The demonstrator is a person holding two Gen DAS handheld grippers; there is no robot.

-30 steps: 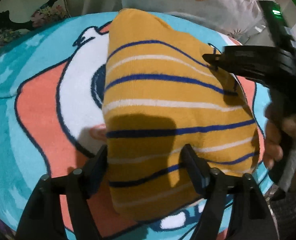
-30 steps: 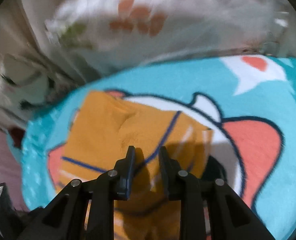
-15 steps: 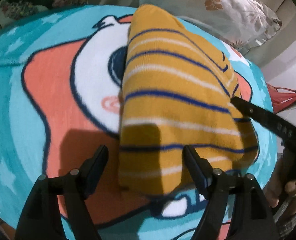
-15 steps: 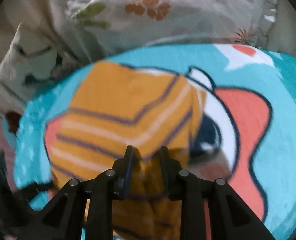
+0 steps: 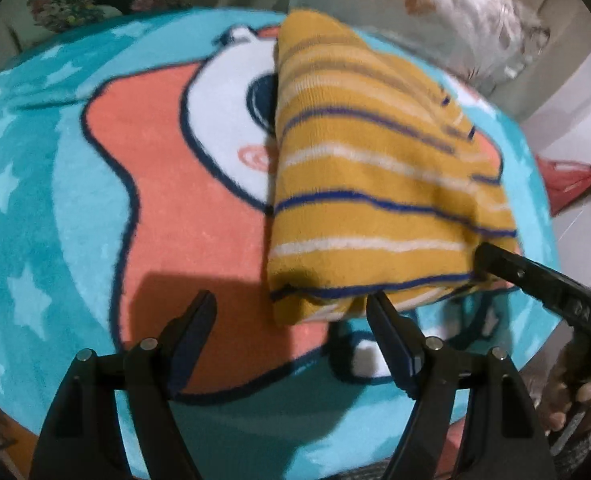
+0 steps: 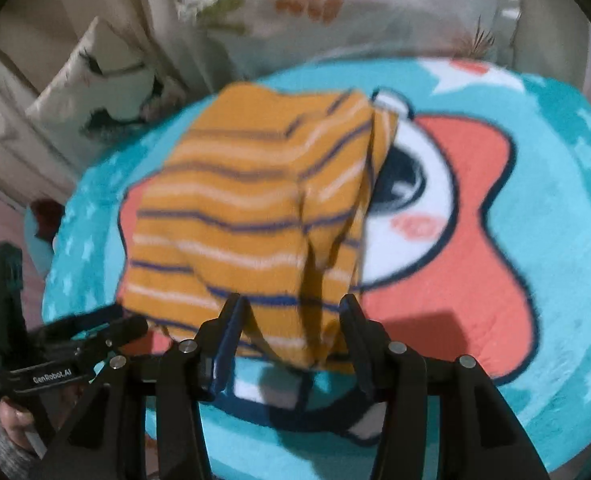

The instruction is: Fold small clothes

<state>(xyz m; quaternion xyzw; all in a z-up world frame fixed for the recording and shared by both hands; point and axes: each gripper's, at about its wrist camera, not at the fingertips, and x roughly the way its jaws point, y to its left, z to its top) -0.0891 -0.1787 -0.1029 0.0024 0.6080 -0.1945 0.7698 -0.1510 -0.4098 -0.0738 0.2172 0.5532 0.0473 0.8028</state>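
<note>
A teal cartoon blanket (image 5: 55, 208) fills both frames, with floral pillows (image 6: 335, 4) along the top edge. The folded mustard striped garment (image 5: 375, 200) lies on the blanket, centre-right in the left wrist view. The left gripper (image 5: 291, 312) and right gripper (image 6: 291, 312) both have fingers spread, holding nothing, at the garment's lower edge.

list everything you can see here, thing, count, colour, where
folded garment: 1, mustard with navy and white stripes, lying on the blanket
cartoon blanket: 1, teal with stars and a coral-and-white figure, under the garment
floral pillows: 2 at least, white with prints, behind the blanket
red item: 1, red, off the blanket's edge, unclear what
left gripper: black, fingers open, at the garment's near edge
right gripper: black, fingers open, at the garment's near edge
</note>
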